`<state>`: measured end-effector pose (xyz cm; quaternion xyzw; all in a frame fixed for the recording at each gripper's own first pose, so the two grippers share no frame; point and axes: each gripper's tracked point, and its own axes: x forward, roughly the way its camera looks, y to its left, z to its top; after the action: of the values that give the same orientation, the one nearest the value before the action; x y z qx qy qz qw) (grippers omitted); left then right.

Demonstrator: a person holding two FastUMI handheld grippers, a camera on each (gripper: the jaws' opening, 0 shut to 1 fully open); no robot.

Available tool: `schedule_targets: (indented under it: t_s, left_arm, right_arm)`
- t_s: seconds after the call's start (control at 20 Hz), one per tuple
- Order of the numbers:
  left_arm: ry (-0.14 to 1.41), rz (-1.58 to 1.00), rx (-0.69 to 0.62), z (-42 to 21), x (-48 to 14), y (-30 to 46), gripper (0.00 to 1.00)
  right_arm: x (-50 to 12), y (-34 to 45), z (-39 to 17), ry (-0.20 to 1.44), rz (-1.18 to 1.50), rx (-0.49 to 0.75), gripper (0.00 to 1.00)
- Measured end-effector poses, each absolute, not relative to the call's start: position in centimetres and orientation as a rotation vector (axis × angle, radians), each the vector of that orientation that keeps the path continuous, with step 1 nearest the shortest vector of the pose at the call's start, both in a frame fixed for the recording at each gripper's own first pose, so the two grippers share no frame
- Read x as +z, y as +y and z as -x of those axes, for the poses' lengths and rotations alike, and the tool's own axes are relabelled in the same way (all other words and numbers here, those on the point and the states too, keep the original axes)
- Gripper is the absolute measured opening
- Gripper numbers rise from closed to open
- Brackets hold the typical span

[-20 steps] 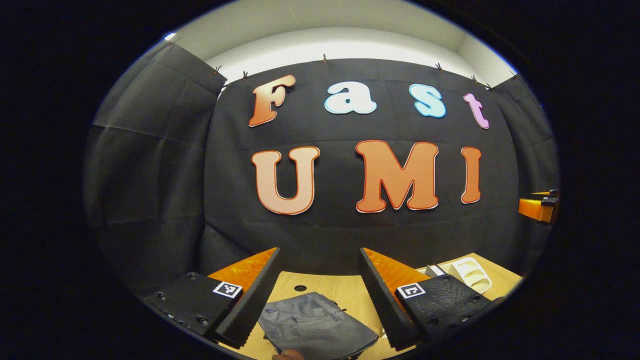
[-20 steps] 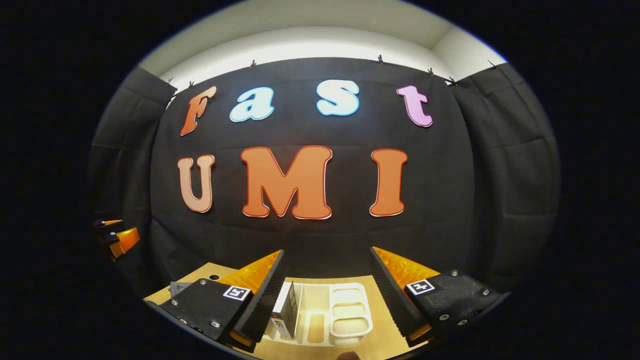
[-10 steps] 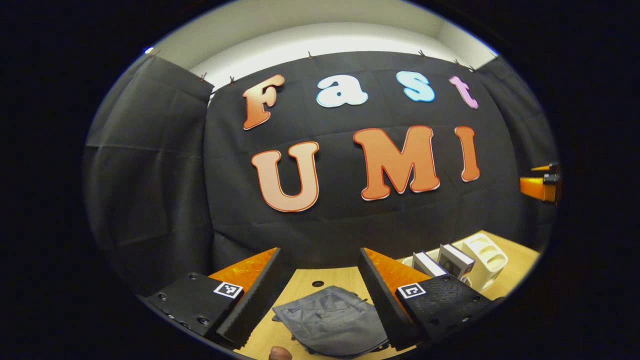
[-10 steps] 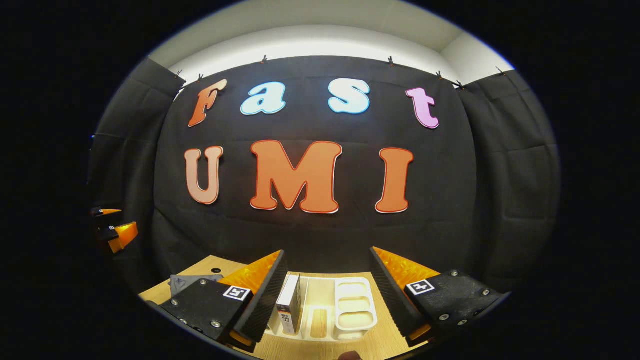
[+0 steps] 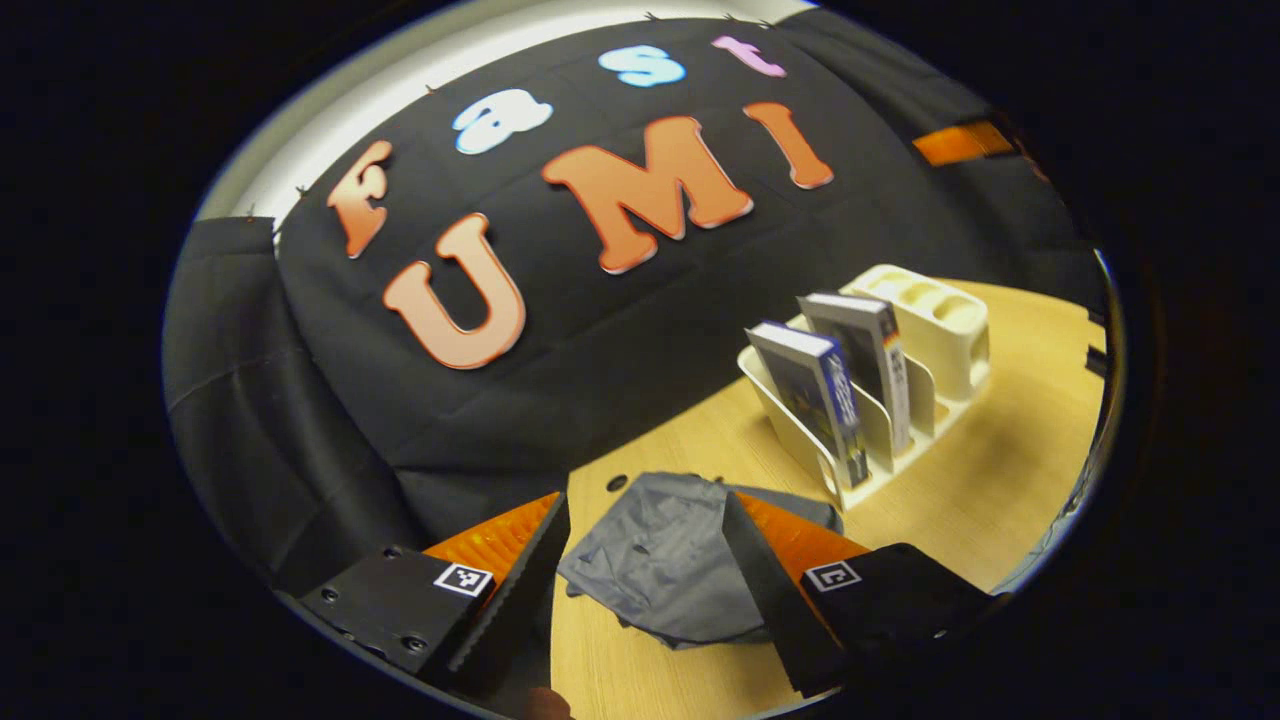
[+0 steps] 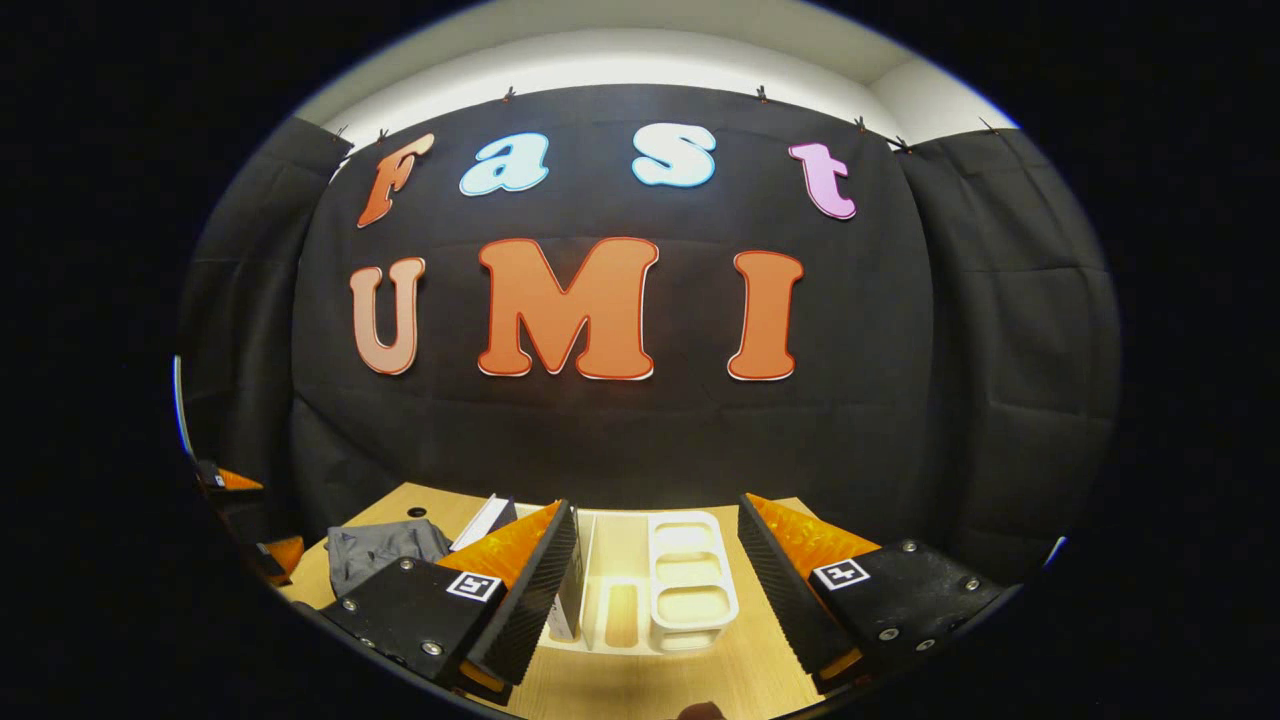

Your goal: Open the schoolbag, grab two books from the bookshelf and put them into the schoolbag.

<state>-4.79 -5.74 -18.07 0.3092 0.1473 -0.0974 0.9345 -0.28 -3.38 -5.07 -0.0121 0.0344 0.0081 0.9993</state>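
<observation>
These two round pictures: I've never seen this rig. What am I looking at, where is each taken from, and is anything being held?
A person holds a two-finger gripper in each hand; a camera rides on each, looking along its fingers. In the left gripper view, the left gripper hangs open, tilted, over a grey schoolbag lying on the wooden table. Beside it stands a cream bookshelf with two upright books. In the right gripper view, the right gripper is open, facing that bookshelf, with the schoolbag off to its left. Neither gripper holds anything.
</observation>
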Motion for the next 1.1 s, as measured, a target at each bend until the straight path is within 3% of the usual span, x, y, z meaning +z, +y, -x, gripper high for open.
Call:
schedule_targets:
  t_s: [0.5, 0.85, 1.1]
  left_arm:
    - [0.479, -0.886, -0.366, 5.8, -33.0, -8.9, 0.98]
    - [0.589, -0.921, -0.343, 2.7, -38.2, -7.5, 0.98]
    - [0.622, -0.897, -0.323, 1.0, -38.6, -6.8, 0.98]
  right_arm:
    - [-7.4, -7.8, 0.8, 0.148, 0.080, -0.082, 0.97]
    - [-8.4, -8.9, 0.2, 0.188, 0.103, -0.118, 0.97]
    - [-8.9, -8.2, -0.8, 0.204, 0.097, -0.093, 0.97]
